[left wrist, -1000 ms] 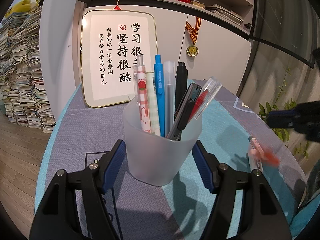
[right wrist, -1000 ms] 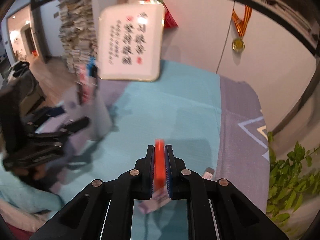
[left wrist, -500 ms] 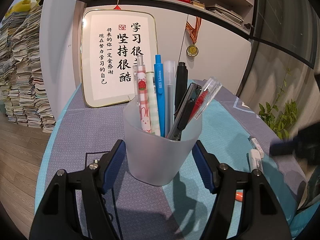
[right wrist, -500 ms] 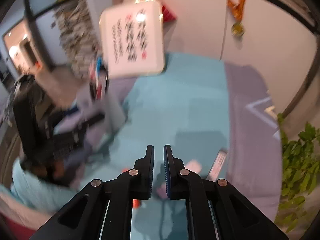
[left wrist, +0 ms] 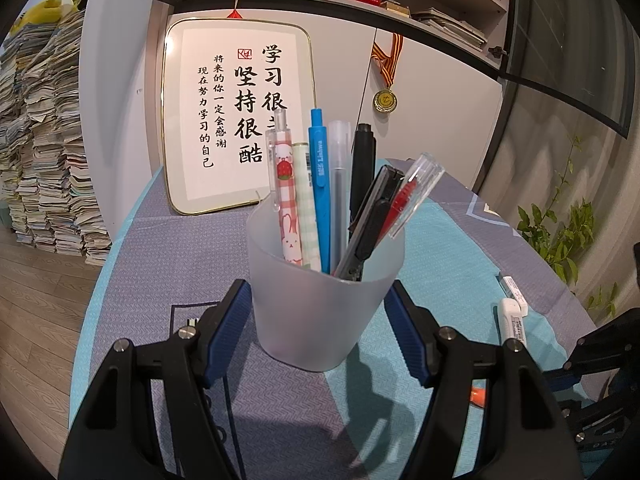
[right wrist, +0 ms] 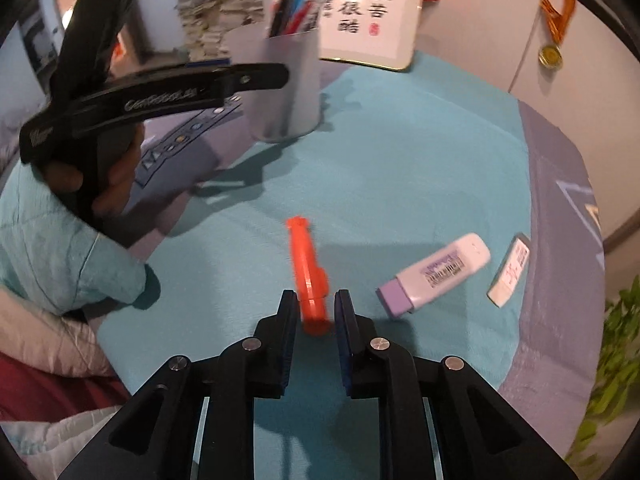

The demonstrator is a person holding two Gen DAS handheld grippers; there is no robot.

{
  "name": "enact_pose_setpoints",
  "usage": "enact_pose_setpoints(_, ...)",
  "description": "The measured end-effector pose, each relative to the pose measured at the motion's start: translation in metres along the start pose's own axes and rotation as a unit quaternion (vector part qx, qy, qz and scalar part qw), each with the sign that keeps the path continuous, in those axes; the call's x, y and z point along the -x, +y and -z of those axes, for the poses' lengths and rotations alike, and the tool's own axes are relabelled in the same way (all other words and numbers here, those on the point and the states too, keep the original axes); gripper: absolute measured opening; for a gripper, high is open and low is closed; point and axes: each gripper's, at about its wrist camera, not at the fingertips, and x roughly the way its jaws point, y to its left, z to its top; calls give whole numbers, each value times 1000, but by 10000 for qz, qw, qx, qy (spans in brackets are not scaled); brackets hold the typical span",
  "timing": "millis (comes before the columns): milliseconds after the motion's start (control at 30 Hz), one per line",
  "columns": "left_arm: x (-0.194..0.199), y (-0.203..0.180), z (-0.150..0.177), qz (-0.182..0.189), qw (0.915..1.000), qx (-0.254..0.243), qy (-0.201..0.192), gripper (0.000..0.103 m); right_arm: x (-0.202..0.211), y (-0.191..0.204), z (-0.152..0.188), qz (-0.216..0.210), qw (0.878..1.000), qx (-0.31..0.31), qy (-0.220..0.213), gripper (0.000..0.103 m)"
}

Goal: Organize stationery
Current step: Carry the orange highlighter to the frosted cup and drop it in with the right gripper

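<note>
The left claw [left wrist: 320,332] sits level, its pads pressed against something wide. The right claw [right wrist: 317,308] points steeply down; its jaws have just been opening, slightly parted.

White wall [left wrist: 432,128], wooden floor [left wrist: 36,280], bookshelf [left wrist: 400,4], paper stacks [left wrist: 44,152]

I see a frosted, matt plastic cup [left wrist: 320,316], translucent enough that the pens inside show dimly through its wall. Under the cup, the tablecloth [right wrist: 400,160] looks like woven cloth with a fine herringbone texture, in teal and grey-purple. Leaning out of the cup, one clear pen [left wrist: 416,196] is glossy transparent plastic. Right of the cup, the orange pen [right wrist: 308,276] looks like smooth plastic, as does the white-and-lilac correction tape [right wrist: 436,272], which carries a printed paper label. Behind the cup, the sign [left wrist: 236,120] has a shiny gold, metal-looking rim.
</note>
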Motion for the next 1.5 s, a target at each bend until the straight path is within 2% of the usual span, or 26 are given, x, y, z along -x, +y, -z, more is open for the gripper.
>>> enact_pose_setpoints(67,0,0,0,3,10000,4,-3,68,-6,-2,2,-88,9999,-31,100,17)
enact_pose_setpoints(200,0,0,0,3,10000,4,1,68,-2,1,4,-75,10000,-39,-46,16)
enact_pose_setpoints(333,0,0,0,0,10000,0,0,68,21,-5,-6,-139,9981,-288,-528,14)
enact_pose_setpoints(533,0,0,0,4,10000,3,-3,68,62,-4,-40,111,9904,-420,-1310,14)
enact_pose_setpoints(700,0,0,0,3,10000,2,-5,68,79,-2,-66,116,9837,-477,-1727,14)
enact_pose_setpoints(833,0,0,0,4,10000,4,-4,68,90,5,-91,-64,9790,-390,-2002,14)
enact_pose_setpoints(933,0,0,0,3,10000,2,-5,68,89,16,-107,-199,9794,-210,-1999,14)
enact_pose_setpoints(1067,0,0,0,5,10000,3,-6,68,76,30,-126,-281,9837,14,-1776,14)
enact_pose_setpoints(1300,0,0,0,3,10000,3,-1,68,55,42,-138,-213,9903,106,-1370,14)
enact_pose_setpoints(1500,0,0,0,3,10000,2,-3,68,43,38,-142,-323,9919,-16,-1227,14)
